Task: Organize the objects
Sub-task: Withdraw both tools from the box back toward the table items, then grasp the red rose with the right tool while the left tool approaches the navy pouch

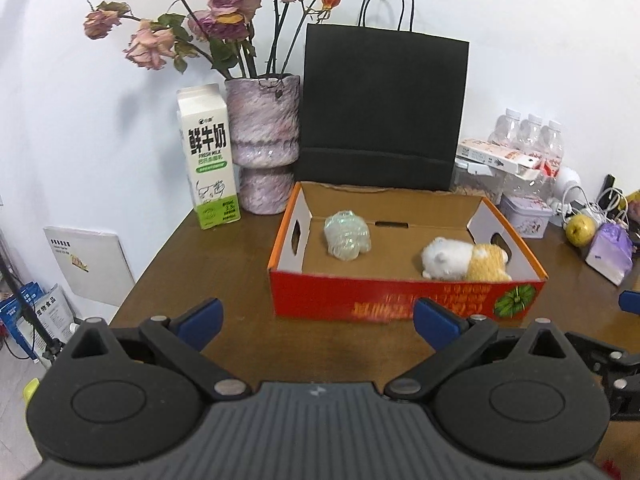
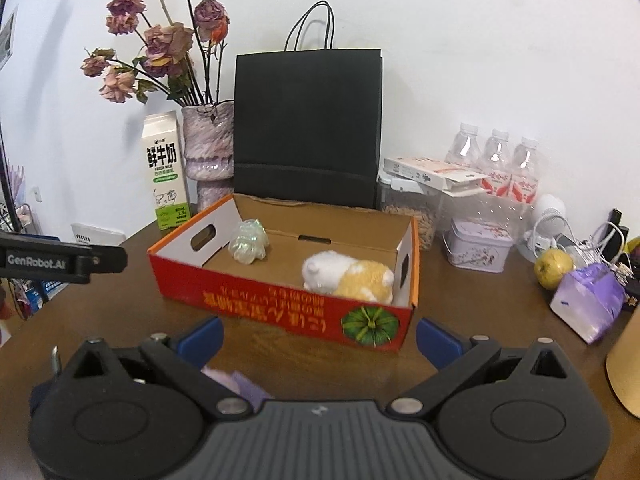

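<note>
Two things already lie in the red cardboard box (image 1: 400, 300), which sits on the brown surface (image 1: 208, 264) just ahead of both pairs of fingers: a plush toy (image 1: 466, 259) in white and orange-yellow, lying on its side at the end of the box ahead of the right-hand finger, and a small iridescent crinkled bundle (image 1: 347, 240) toward the other end, ahead and between the fingers in the left wrist view. The plush looks soft, light and squashy, so a pinch across its rounded middle should hold; its fur would likely compress rather than slip. The bundle looks like thin glossy film, very light and probably slick, best taken across its widest part with gentle pressure. The box itself has stiff walls with cut-out hand slots at both ends, an orange rim and a green pumpkin print on its near face. The left gripper (image 1: 316, 316) is spread wide and grasps nothing; the right gripper (image 2: 318, 334) is likewise spread and empty. Beyond the right-hand finger, well apart from the box, a yellow-green pear (image 2: 554, 268) and a lilac tissue pack (image 2: 588, 306) lie loose; I judge these likely candidates to gather next, the pear being firm, heavier and liable to roll.
</note>
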